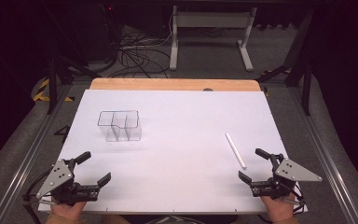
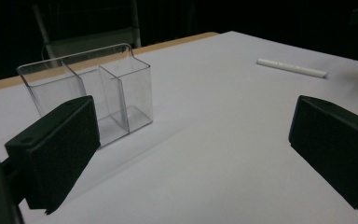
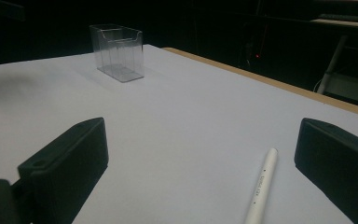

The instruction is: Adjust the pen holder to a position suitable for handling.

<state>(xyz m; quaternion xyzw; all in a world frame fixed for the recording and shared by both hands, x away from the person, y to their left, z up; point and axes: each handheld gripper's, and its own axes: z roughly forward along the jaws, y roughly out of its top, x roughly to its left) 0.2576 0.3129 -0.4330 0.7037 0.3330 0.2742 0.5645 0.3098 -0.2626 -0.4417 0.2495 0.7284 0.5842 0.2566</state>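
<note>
Left gripper (image 1: 94, 168): resting at the near left corner of the white table (image 1: 182, 140) — jaws standing wide apart, gripping nothing.
Right gripper (image 1: 252, 164): sitting at the near right corner, jaws likewise spread wide and holding nothing.
Clear organizer (image 1: 120, 125): standing upright on the left half of the table (divided into compartments, all looking empty), well ahead of the left gripper.
White pen (image 1: 235, 150): lying flat on the right side — just ahead of the right gripper, touching neither jaw.

clear divided holder (image 1: 120, 125): upright, left-centre | white pen (image 1: 235, 150): flat, right
</note>
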